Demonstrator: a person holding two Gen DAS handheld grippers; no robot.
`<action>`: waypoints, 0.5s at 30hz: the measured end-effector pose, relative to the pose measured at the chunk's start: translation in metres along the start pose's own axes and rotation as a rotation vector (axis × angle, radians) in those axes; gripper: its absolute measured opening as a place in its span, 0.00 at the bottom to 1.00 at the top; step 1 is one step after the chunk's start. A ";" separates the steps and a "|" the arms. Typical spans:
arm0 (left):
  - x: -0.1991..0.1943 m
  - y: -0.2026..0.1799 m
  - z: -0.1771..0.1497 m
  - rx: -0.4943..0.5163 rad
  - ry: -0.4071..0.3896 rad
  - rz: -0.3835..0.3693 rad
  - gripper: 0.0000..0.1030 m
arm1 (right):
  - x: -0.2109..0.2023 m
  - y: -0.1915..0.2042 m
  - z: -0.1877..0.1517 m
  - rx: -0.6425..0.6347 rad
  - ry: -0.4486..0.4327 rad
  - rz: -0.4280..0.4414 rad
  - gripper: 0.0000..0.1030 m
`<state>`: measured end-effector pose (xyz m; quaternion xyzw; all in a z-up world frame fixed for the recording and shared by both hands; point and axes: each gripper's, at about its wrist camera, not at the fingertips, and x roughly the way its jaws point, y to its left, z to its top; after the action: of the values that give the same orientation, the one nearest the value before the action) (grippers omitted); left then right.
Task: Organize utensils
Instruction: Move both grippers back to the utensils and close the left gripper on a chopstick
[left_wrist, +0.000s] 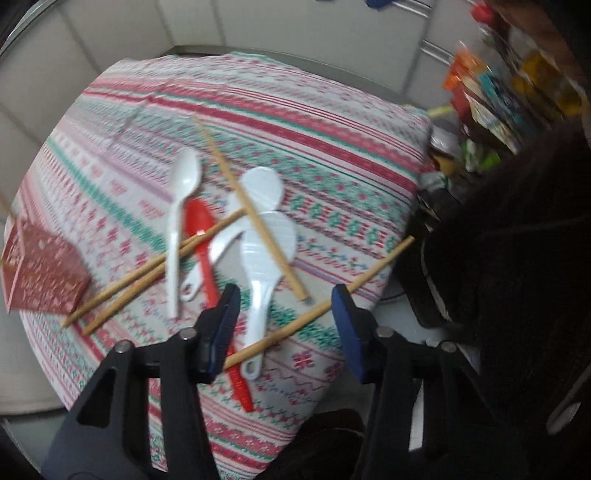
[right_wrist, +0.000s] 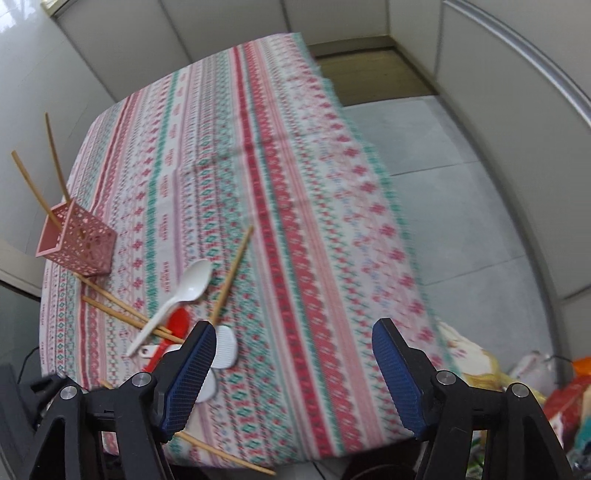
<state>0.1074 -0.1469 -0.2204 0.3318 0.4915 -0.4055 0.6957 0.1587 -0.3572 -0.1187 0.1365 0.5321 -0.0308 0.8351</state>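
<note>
Both grippers, left (left_wrist: 284, 310) and right (right_wrist: 295, 362), gape (empty); red spoon (left_wrist: 207, 254) lies handle-toward-camera.

Left tool (left_wrist: 286, 306) jaws spread wide (empty); right tool (right_wrist: 293, 345) likewise.

We see soft, even daylight, faint shadows, motion blur across both views, and fisheye-bent dark corners.
</note>
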 end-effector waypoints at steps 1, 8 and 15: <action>0.004 -0.004 0.002 0.024 0.010 -0.005 0.46 | -0.003 -0.004 -0.002 0.008 -0.005 -0.002 0.73; 0.039 -0.032 0.007 0.154 0.113 -0.019 0.39 | -0.015 -0.032 -0.012 0.084 -0.014 0.023 0.73; 0.043 -0.025 0.015 0.102 0.101 -0.048 0.24 | -0.017 -0.041 -0.010 0.123 -0.029 0.031 0.73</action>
<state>0.0994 -0.1817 -0.2582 0.3748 0.5127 -0.4292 0.6422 0.1342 -0.3956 -0.1157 0.1953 0.5146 -0.0524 0.8332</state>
